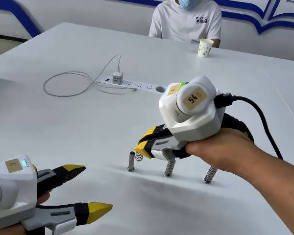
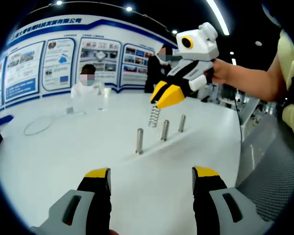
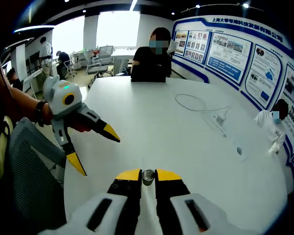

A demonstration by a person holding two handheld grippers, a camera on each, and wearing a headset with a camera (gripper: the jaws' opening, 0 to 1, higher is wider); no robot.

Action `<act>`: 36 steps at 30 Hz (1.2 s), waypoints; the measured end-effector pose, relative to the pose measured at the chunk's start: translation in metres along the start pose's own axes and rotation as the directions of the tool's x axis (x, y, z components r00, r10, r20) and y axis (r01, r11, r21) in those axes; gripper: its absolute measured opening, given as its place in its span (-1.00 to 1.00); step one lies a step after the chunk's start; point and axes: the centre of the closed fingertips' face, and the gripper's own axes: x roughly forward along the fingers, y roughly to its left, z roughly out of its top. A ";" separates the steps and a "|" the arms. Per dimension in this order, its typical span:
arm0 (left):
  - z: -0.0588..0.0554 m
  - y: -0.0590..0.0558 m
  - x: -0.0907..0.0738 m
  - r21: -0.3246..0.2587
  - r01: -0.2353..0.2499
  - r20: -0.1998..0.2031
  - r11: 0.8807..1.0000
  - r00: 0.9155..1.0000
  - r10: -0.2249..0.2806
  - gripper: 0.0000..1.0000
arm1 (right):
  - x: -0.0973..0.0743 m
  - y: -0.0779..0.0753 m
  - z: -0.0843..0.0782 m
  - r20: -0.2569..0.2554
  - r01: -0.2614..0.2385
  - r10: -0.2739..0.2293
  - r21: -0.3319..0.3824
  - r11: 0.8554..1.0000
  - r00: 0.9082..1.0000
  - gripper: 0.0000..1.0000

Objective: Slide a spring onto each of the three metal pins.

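Steel pin [image 1: 131, 160]: bare, upright; neighbouring pins [image 1: 169, 168] already sprung.
Spring [image 2: 154, 116]: pinched in right gripper [image 3: 148, 175], near pin top.
Left gripper [image 2: 152, 174]: wide, idle.
Risk: misaligned spring could catch pin tip, pop free.

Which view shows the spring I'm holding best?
Left gripper view: the spring hangs full length from the right tongs. Head view has it partly hidden behind the tongs; right gripper view sees it end-on.
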 end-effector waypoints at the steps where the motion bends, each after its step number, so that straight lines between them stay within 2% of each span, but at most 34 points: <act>1: 0.000 0.000 0.000 0.000 0.000 0.000 1.000 1.000 0.000 0.37 | 0.000 0.000 0.001 0.000 0.000 0.000 -0.001 1.000 1.000 -0.77; 14: 0.000 0.003 -0.004 -0.002 -0.009 -0.002 1.000 1.000 0.009 0.37 | 0.005 -0.008 0.012 0.002 -0.008 0.008 -0.014 1.000 1.000 -0.77; 36: -0.004 0.005 -0.008 -0.012 -0.022 -0.011 1.000 1.000 0.022 0.37 | 0.020 -0.011 0.006 -0.021 -0.029 0.029 0.006 1.000 0.999 -0.77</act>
